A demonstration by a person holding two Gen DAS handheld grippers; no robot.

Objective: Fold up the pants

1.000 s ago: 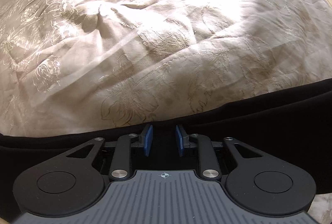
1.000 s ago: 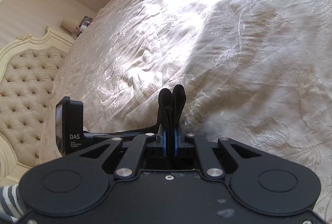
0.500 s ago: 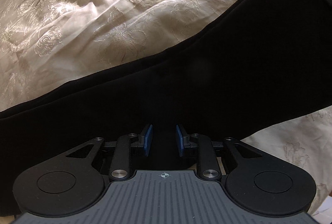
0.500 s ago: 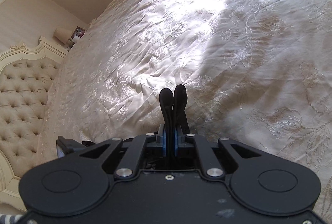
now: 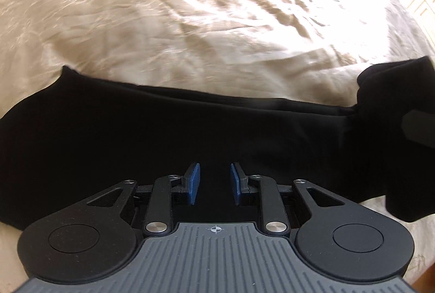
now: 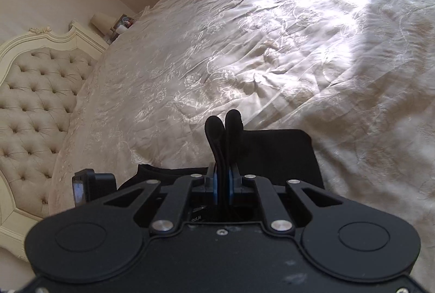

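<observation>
Sunlight falls across a cream bedspread stitched with flowers, rumpled and bright in the middle. Behind it stands a tufted headboard, with a small lamp on a bedside stand against the pale wall. Black pants stretch in a dark band over the near side of the bed. The right gripper is pinched tight on a doubled fold of them. The left gripper has its blue pads slightly parted over the cloth; whether they grip it I cannot tell.
</observation>
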